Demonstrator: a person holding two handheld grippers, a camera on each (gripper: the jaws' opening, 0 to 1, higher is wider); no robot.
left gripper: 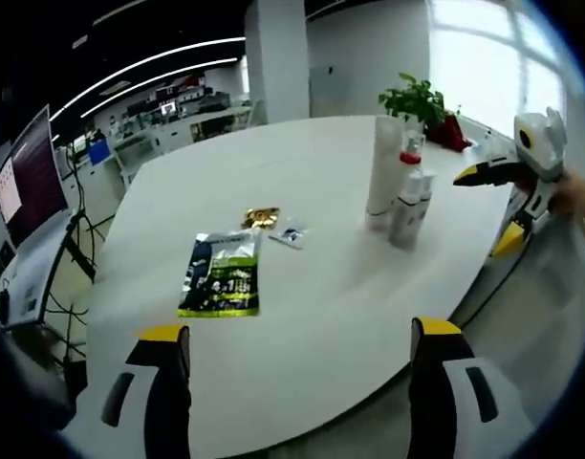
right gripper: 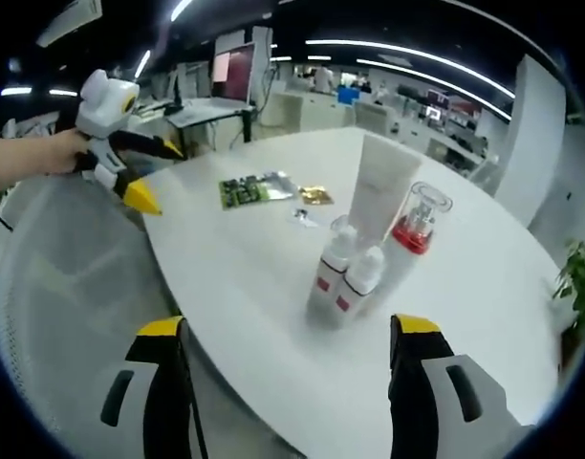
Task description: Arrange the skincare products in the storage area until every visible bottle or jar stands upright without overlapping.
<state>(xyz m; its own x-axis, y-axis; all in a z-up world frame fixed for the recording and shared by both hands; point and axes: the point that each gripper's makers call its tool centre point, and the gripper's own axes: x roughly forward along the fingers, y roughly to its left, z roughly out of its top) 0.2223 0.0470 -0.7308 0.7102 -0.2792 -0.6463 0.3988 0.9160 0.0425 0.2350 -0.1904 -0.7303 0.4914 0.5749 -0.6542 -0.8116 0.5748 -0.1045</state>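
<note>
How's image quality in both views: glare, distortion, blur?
Left gripper view: window blown out behind the plant, table edge bowed by fisheye. Right gripper view: even ceiling-strip light, bottles fairly sharp with soft shadows, edges of picture smeared.

green sachet [left gripper: 221,274] print, bottle [right gripper: 332,272] labels, all illegible

The print on the flat green-and-black foil sachet [left gripper: 221,274] is too blurred to read, and the small gold wrapper [left gripper: 260,217] beside it is too small to identify. The two small white bottles with red labels [right gripper: 346,281] hide the foot of the tall white squeeze tube [right gripper: 379,199], their label text unreadable. The bottom edge cuts off both grippers' bodies.
</note>
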